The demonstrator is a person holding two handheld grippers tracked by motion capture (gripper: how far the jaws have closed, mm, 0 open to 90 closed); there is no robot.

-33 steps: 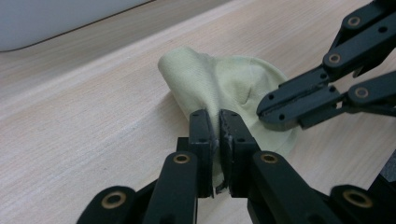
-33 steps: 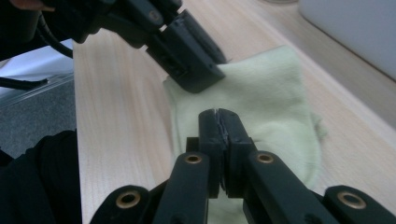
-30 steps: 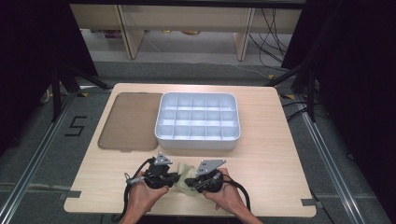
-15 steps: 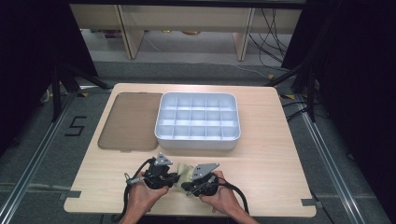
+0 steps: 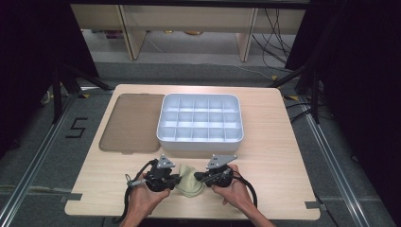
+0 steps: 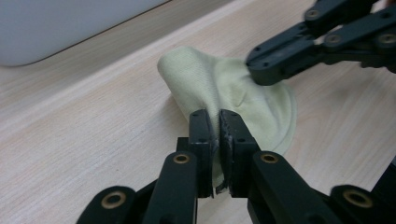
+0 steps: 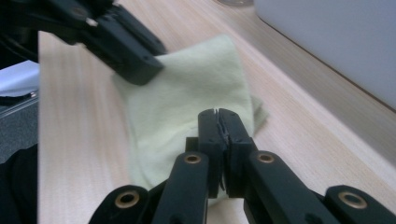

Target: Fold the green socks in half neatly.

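A pale yellow-green cloth (image 5: 190, 185) lies crumpled on the wooden table (image 5: 269, 156) near its front edge, between my two grippers. My left gripper (image 5: 178, 180) comes in from the left and is shut on the cloth's near edge; in the left gripper view its jaws (image 6: 218, 122) pinch a fold of the cloth (image 6: 210, 84). My right gripper (image 5: 198, 177) comes in from the right, also shut on the cloth. In the right gripper view its jaws (image 7: 218, 122) are pressed together with the cloth (image 7: 187, 93) caught between them, and the left gripper (image 7: 133, 63) grips the far corner.
A white tray (image 5: 201, 139) divided into several empty compartments stands at the middle back of the table. A flat brown lid (image 5: 130, 122) lies to its left. The tray's wall (image 6: 56, 28) rises close behind the cloth.
My right gripper slid a little left, then back to the right and slightly away from me, drawing the cloth out wider. The left gripper stayed put.
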